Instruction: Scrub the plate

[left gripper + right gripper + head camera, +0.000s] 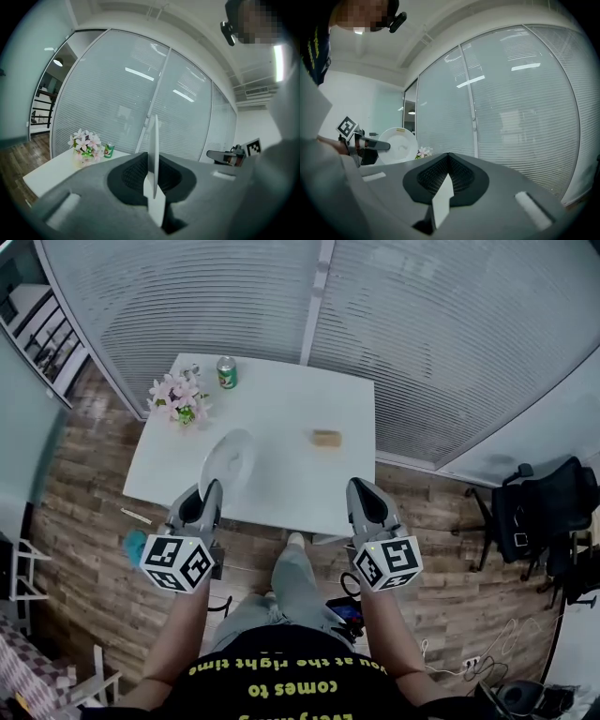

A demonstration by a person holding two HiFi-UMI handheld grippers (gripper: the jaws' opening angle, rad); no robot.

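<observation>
Left claw (210, 491) clamped on rim of round, smooth white plate (229, 460), held upright over white surface (291, 474). Right claw (362, 488) closed, empty. Tan rectangular sponge (326, 438) lies on surface.

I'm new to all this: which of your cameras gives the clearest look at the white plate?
The right gripper view: the plate shows its round face there. The head view shows it small and slanted over the table, clamped in the left hand-held gripper. The left gripper view sees only its thin edge.
</observation>
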